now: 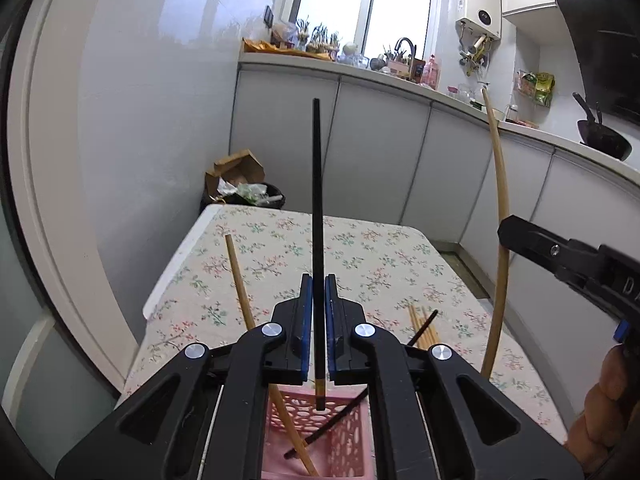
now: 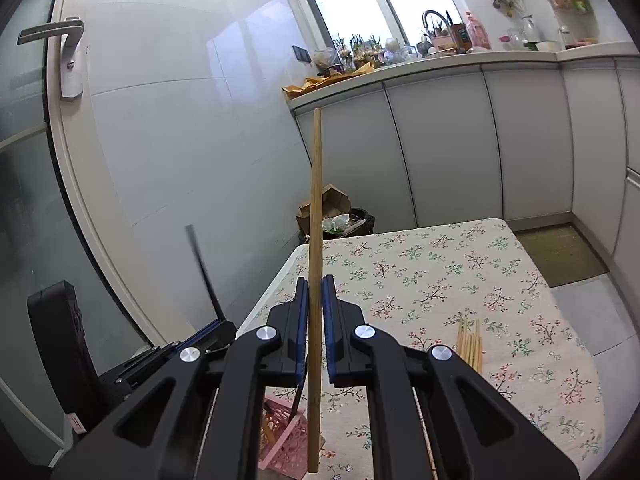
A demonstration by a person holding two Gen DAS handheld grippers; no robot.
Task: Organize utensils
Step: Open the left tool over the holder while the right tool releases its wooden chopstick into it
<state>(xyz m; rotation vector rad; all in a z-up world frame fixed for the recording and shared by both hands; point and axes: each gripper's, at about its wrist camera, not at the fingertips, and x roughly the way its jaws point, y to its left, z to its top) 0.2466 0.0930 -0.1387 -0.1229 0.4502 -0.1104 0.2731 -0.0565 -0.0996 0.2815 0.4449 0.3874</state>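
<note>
Left tool (image 1: 319, 312) pinches black chopstick (image 1: 317, 200) upright, pink basket (image 1: 320, 440) directly beneath; right tool (image 2: 315, 312) clamps bamboo chopstick (image 2: 316, 200), spare bamboo chopsticks (image 2: 470, 344) on table (image 2: 440, 272) alongside.

My left gripper (image 1: 319, 292) points slightly downward, its 2 fingers (image 1: 306, 312) clamped tight. My right gripper (image 2: 316, 292) sits just beside it, tilted down likewise, fingers (image 2: 302, 312) pressed nearly together. My right hand (image 1: 604, 404) grips its handle.
</note>
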